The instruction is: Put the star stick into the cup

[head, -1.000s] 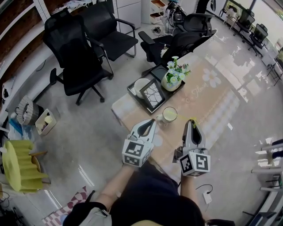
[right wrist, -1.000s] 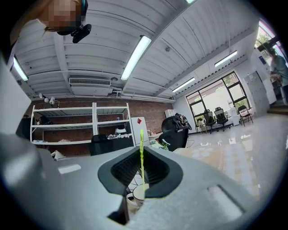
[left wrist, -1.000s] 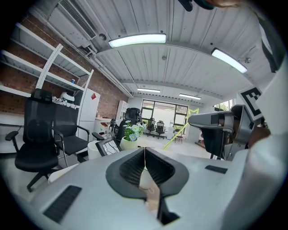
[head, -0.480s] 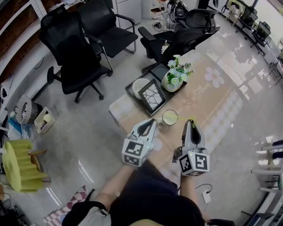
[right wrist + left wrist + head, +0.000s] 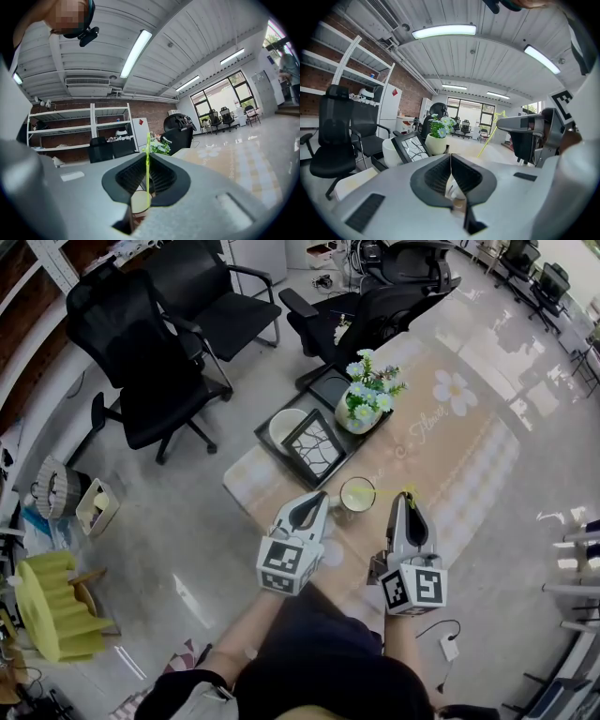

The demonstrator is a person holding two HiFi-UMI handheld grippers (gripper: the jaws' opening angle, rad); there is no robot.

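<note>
Glossy office floor [image 5: 187, 549], black chairs [image 5: 141, 362], floral-clothed table [image 5: 469, 456], cup [image 5: 357, 493], star stick [image 5: 147, 159]

You are working with two grippers, the left gripper [image 5: 322, 495] and the right gripper [image 5: 401, 498]. On the one table [image 5: 450, 456] count one cup [image 5: 357, 494], one star stick [image 5: 147, 159] and one tray [image 5: 265, 435]. The tray carries three things: one white bowl [image 5: 286, 424], one framed picture [image 5: 314, 443] and one flower vase [image 5: 354, 416]. Far left you have two black office chairs [image 5: 122, 343], with more overlapping at the far end that cannot be counted. Near left stands one yellow chair [image 5: 52, 606].
</note>
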